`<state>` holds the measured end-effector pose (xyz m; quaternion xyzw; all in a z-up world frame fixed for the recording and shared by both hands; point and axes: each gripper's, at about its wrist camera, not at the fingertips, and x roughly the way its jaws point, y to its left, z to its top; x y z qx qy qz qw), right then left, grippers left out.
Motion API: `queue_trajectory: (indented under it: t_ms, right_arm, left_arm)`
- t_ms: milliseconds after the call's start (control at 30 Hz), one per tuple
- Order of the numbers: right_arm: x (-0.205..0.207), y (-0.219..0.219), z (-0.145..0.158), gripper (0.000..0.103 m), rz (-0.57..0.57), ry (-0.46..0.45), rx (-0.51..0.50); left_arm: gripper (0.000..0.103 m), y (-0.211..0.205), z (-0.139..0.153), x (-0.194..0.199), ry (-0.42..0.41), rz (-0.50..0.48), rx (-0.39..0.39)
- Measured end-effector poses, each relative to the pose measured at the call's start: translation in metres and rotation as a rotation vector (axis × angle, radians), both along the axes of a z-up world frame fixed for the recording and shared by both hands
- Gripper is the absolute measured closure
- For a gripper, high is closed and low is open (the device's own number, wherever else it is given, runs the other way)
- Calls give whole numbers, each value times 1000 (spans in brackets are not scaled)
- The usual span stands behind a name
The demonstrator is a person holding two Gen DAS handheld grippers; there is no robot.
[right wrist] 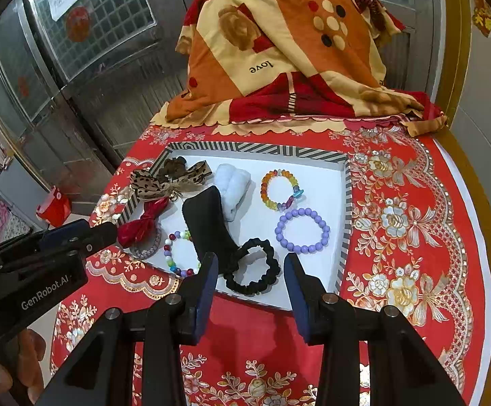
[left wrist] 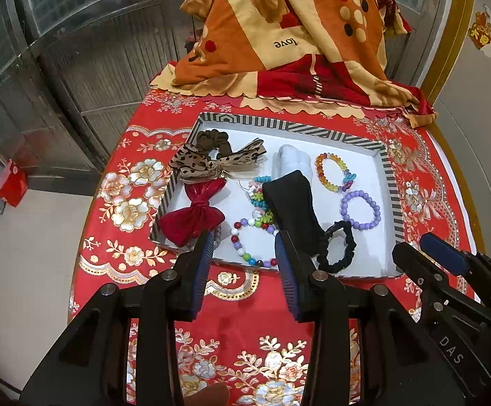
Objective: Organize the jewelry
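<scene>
A white tray with a striped rim [left wrist: 389, 172] [right wrist: 347, 203] lies on the red floral tablecloth. In it lie a leopard bow [left wrist: 191, 162], a red velvet bow [left wrist: 194, 218], a multicoloured bead bracelet [left wrist: 245, 250], a black headband [left wrist: 294, 209], a black scrunchie [right wrist: 254, 267], a purple bead bracelet [right wrist: 301, 230], an amber bead bracelet [right wrist: 277, 189] and a white cloth roll [right wrist: 233, 182]. My left gripper [left wrist: 243, 260] is open and empty over the tray's near edge. My right gripper [right wrist: 250, 277] is open and empty above the black scrunchie.
A folded orange and red blanket [left wrist: 279, 34] is piled at the table's far end. A red box [left wrist: 10, 182] sits on the floor at the left. Metal doors stand behind. The tablecloth's white edge [right wrist: 475, 237] curves down the right side.
</scene>
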<state>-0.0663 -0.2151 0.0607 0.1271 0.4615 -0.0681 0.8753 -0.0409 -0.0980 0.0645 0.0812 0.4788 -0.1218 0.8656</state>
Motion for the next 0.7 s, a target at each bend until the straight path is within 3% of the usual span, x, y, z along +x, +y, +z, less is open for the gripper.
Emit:
queue_trajectory:
  t_ms: [700]
  right_arm:
    - [2, -3, -5, 64, 9, 18, 19]
  left_arm:
    - [66, -1, -1, 0, 9, -3, -3]
